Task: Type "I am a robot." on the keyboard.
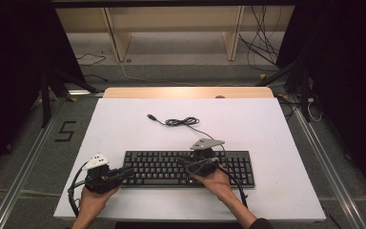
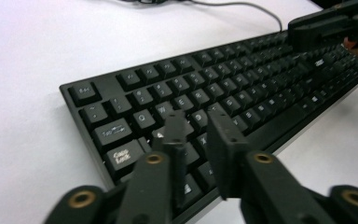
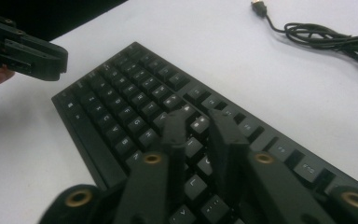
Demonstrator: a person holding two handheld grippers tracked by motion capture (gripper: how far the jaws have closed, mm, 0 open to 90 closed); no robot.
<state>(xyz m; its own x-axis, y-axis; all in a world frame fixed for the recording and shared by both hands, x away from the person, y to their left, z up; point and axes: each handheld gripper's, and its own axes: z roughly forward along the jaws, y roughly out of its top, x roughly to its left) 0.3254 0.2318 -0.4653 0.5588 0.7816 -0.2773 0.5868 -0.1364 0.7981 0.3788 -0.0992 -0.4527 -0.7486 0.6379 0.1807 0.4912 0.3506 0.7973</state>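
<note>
1. My left gripper (image 2: 196, 128) hangs over the left end of the flat black plastic keyboard (image 1: 189, 168), near the Caps Lock and Q/W keys; jaws drawn nearly together w/ a narrow gap, nothing between them.
2. My right gripper (image 3: 200, 126) is over the keyboard's middle-right keys, jaws likewise almost closed, holding nothing.
3. Keyboard lies flat near my edge of the white table (image 1: 124, 124), long side across; its thin black cable (image 1: 183, 122) is coiled loosely behind it, USB plug (image 1: 150, 116) lying free (not plugged in).
4. Looks like key-pressing w/ the narrowed tips, I'd judge: come straight down on one key, keep tips off its neighbours, press lightly so the board doesn't skid.
5. Keep the 2 grippers apart, each to its own half.
6. Room: grey floor w/ a taped "5" (image 1: 65, 130), wooden shelving (image 1: 174, 28) at back, loose cables (image 1: 262, 43) on the floor.
</note>
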